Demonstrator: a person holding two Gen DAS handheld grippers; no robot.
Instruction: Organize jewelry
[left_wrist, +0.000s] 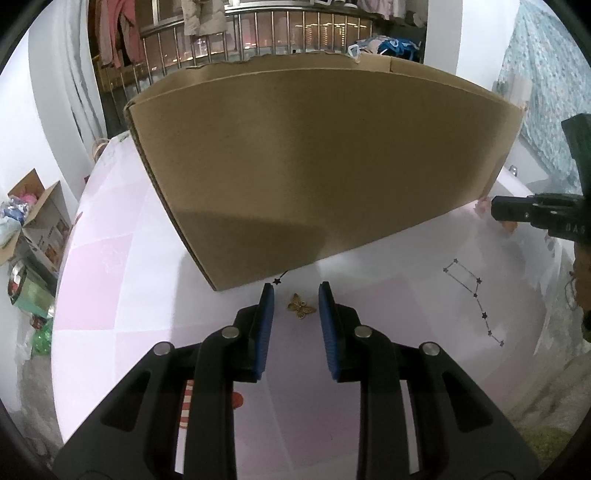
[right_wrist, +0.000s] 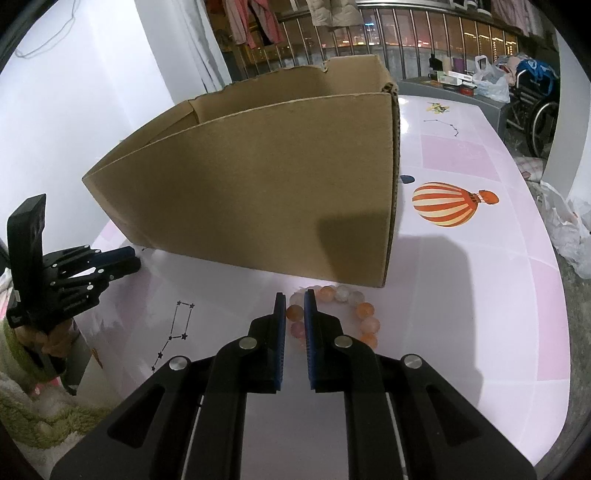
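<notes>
A small gold butterfly charm (left_wrist: 302, 305) lies on the pink and white table (left_wrist: 110, 277), just in front of the open-topped cardboard box (left_wrist: 314, 166). My left gripper (left_wrist: 296, 291) straddles the charm, its blue pads standing clear on either side. In the right wrist view a bracelet of orange and clear beads (right_wrist: 364, 314) lies by the box's near corner (right_wrist: 258, 192). My right gripper (right_wrist: 294, 295) is shut on one bead at the bracelet's left side. Each gripper shows in the other's view: the right gripper (left_wrist: 517, 212), the left gripper (right_wrist: 129, 260).
The tall box wall stands close ahead of both grippers. The table cover (right_wrist: 480, 295) carries a printed hot-air balloon (right_wrist: 448, 205) and a constellation (left_wrist: 476, 295). A crumpled white bag (right_wrist: 569, 229) sits at the table's right edge. Cartons (left_wrist: 40, 218) lie on the floor at left.
</notes>
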